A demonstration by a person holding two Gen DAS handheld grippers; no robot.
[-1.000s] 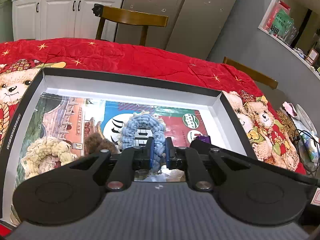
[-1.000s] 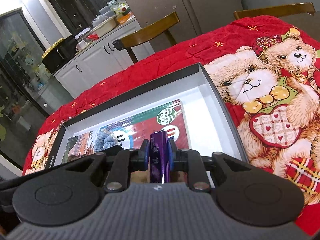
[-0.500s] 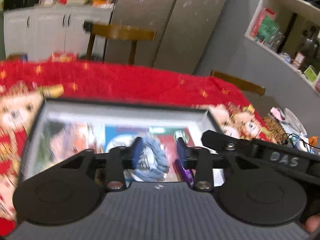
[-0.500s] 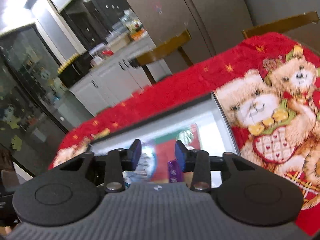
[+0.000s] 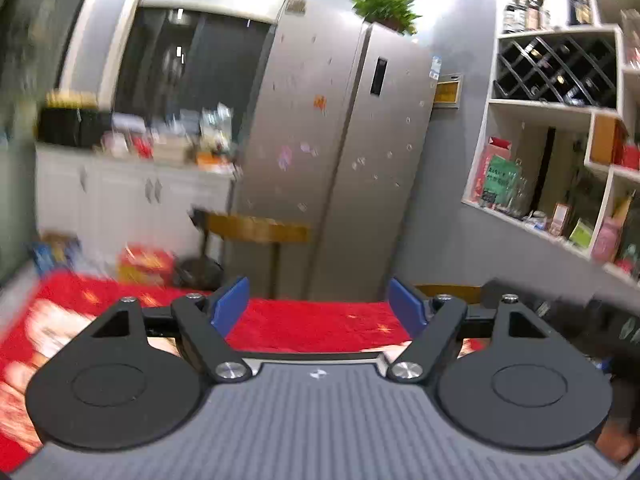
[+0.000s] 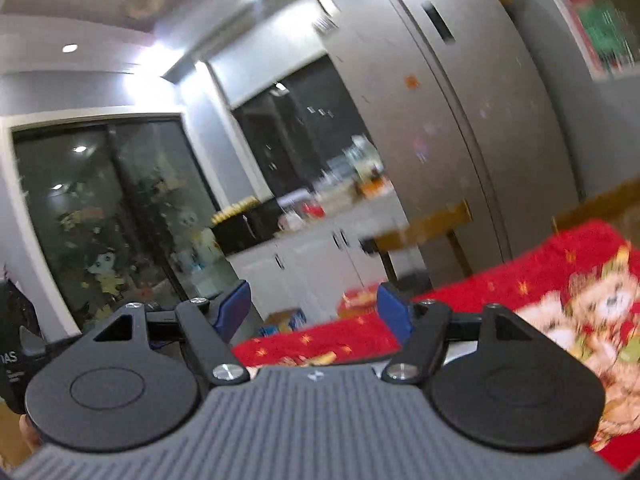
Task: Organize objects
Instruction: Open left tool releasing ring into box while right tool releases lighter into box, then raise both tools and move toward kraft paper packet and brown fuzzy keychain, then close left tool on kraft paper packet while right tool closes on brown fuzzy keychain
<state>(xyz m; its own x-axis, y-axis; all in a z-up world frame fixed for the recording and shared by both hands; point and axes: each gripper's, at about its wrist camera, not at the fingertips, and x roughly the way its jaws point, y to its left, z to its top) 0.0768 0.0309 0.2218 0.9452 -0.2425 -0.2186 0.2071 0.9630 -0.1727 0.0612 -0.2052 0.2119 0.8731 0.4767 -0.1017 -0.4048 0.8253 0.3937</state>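
Left tool and right tool both spreading, nothing between the blue pads. A second ago left pinched the blue crochet ring, right a purple tube, over the box; both now let go, tools lifted, so that placement looks done. Box and its contents hidden below frame; only the red-covered surface and blurred fridge show.

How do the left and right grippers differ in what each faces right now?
The left gripper faces the fridge and shelves; the right gripper faces dark glass doors and white cabinets. Between the left's fingers lies plain red cloth; the right's view shows the cloth's bear print to its side. Both have blue pads, jaws opening, nothing between them.
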